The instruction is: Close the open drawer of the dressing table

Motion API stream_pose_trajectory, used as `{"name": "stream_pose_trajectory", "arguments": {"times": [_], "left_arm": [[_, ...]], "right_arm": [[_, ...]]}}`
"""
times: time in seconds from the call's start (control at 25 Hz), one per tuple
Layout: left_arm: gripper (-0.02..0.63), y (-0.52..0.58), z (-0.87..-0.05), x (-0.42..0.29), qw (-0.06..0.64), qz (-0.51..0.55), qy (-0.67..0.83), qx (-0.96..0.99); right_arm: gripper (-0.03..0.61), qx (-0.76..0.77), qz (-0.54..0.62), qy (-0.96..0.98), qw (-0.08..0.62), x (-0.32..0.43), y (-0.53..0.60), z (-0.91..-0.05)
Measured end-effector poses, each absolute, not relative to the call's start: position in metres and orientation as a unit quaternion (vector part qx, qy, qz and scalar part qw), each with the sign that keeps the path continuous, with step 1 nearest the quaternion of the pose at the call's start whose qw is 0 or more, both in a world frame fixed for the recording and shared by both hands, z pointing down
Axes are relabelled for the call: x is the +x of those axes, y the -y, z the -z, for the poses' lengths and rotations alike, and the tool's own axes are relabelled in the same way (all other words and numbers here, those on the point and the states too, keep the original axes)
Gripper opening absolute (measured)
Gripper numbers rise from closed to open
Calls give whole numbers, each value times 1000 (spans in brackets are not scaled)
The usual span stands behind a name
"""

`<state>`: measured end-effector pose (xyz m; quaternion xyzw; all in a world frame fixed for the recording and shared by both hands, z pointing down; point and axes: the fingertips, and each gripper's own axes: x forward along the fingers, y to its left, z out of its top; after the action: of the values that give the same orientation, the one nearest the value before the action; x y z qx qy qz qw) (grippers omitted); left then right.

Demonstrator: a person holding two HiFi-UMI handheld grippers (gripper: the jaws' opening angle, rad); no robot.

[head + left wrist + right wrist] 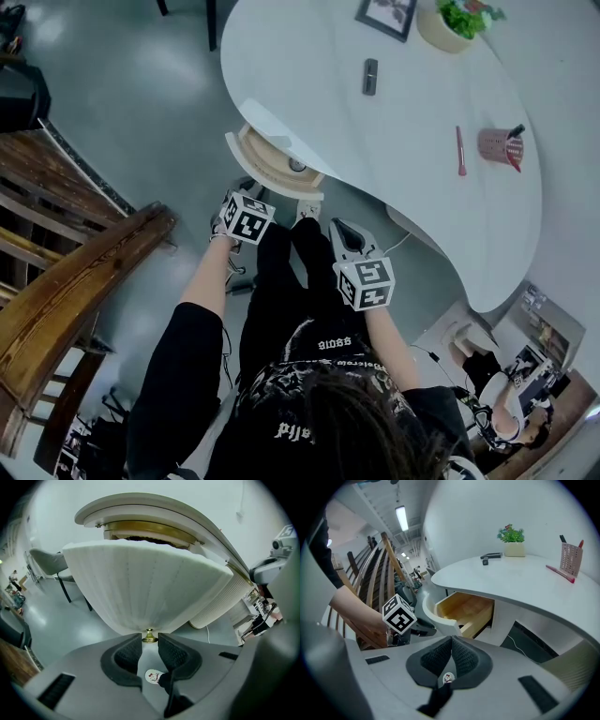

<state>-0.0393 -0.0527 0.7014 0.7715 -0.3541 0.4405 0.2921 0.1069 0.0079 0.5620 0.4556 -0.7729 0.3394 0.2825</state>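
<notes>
Head view first: the person stands over the white dressing table (375, 141), and the open drawer (267, 172) sticks out of its curved edge right in front of them. The left gripper (247, 199) is up against the drawer front, which makes sense since that's the thing to push. The right gripper (342, 230) hangs back beside it, well short of the drawer, so I'd guess it's just parked out of the way.

Left gripper view: this is the useful one. The ribbed white drawer front fills the picture, and the little brass knob (149, 636) at its bottom edge sits right between the jaw tips. The pads look pinched onto it from both sides, so the claw is gripping the knob. Holding the knob gives a straight, steady push instead of a shove on a curved face that could slip off.

Right gripper view: its jaws are pressed together with nothing in them, so closed and empty. From here you can see the drawer's wooden inside pulled well out from under the tabletop, so nothing's closed yet.
</notes>
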Motion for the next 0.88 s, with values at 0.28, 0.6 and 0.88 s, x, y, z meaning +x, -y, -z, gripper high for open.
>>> {"name": "stream_pose_trajectory", "arguments": {"times": [0.28,0.6,0.88], "left_arm": [[121,65,-702,-31,284,-434,354,779],[121,74,-701,-25,281,-426,353,784],[121,79,-700,-21,279,-420,356,787]], "right_arm": [[26,464,-347,766,279,115,-7,-568],[26,470,-351,762,276,118,-7,-569],[26,475,-353,759,272,118,-12,-572]]}}
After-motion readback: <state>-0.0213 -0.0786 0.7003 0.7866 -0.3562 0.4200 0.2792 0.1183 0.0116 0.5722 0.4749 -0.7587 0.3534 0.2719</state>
